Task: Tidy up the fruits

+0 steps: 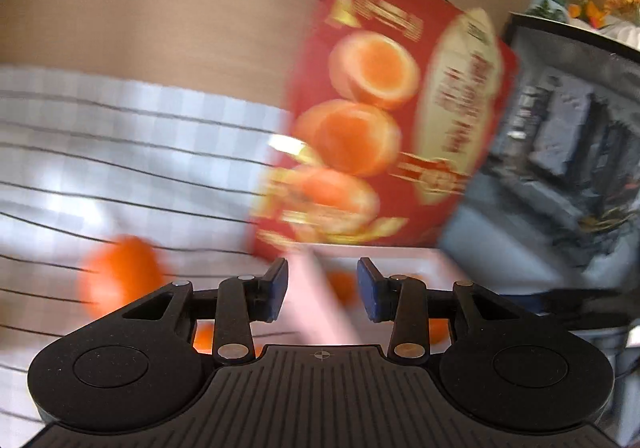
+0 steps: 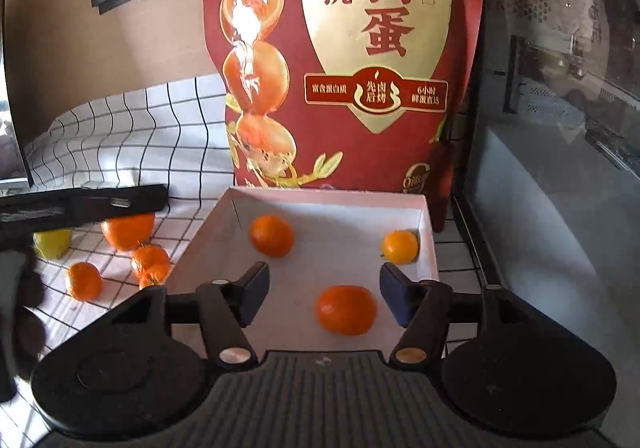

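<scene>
While three oranges lie inside the white box (image 2: 427, 244), several more remain loose on the checked cloth (image 2: 120, 135) to its left. In the box, one orange (image 2: 346, 310) sits near the front edge, one (image 2: 271, 236) toward the back left, and a smaller one (image 2: 400, 246) against the right wall. Outside, a large orange (image 2: 128, 232), a small orange (image 2: 83, 280), a peeled-looking cluster (image 2: 151, 264) and a yellow-green fruit (image 2: 52, 244) lie together near the box's left wall.

The right gripper (image 2: 324, 294) hovers above the box's front, jaws partly open, holding nothing; the front orange is below them, untouched. The left gripper (image 1: 322, 290) has its jaws partly open; that view is blurred, and a pale streak between them cannot be identified.

A red pouch (image 2: 340, 59) stands upright behind the box.
</scene>
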### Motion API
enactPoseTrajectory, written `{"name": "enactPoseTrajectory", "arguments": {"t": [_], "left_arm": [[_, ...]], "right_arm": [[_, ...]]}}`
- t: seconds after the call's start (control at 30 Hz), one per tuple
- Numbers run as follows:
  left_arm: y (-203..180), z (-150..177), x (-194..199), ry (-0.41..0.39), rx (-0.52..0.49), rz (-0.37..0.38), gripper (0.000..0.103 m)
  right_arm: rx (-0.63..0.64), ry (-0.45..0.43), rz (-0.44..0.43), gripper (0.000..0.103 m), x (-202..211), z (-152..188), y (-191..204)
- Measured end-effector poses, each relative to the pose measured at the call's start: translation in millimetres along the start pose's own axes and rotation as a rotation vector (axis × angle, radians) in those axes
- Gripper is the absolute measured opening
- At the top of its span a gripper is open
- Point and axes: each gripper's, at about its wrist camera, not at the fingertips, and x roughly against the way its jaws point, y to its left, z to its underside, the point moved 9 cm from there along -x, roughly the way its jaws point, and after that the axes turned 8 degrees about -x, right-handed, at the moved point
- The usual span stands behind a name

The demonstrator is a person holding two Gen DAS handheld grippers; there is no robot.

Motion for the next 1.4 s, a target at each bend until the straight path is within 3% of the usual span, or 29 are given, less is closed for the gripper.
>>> {"name": "enactPoseTrajectory", "arguments": {"t": [0.07,0.13,0.27,0.37,0.47,0.53,0.6,0.73,0.8,0.97,1.13,1.17,1.3,1.4], "left_arm": [[31,6,26,-0.039,-0.007,-0.106,0.042],[67,15,47,-0.068,0.052,-0.194,0.042],[126,41,74,-0.131,0.182,-0.271,0.042],[153,54,80,-0.069,0.192,-0.410,0.042],[155,48,90,-0.120,0.217,-0.368,0.042],[155,48,91,-0.110,0.205,-0.372,0.042],[155,50,89,-0.090,0.200,-0.376,0.042],[143,53,77,-0.051,0.180,-0.332,0.042],[132,54,72,-0.040,0.156,-0.291,0.042],[122,57,68,-0.026,0.095,-0.312,0.042],[136,56,73,-0.037,0.174,-0.315,0.042],[138,56,74,-0.038,0.184,-0.311,0.042],[135,57,72,-0.032,0.189,-0.286,0.042],[128,58,69,-0.021,0.165,-0.277,0.042]], "right_arm": [[0.022,0.007,0.011,0.062,0,8,3],[0.038,0.014,0.018,0.062,-1,14,10],[0.054,0.032,-0.038,0.064,-1,15,50],[0.097,0.027,-0.098,0.064,1,12,99],[0.143,0.031,-0.171,0.065,-2,9,154],[0.133,0.113,-0.228,0.065,-17,13,183],[0.127,0.192,-0.214,0.064,-39,20,199],[0.195,0.221,-0.065,0.058,-79,30,198],[0.197,0.214,-0.040,0.057,-87,30,190],[0.127,0.220,-0.059,0.057,-102,20,190],[0.125,0.269,-0.020,0.054,-129,27,191],[0.127,0.271,-0.021,0.046,-131,29,192],[0.151,0.243,-0.022,0.044,-124,32,196],[0.140,0.209,-0.077,0.044,-102,26,199]]}}
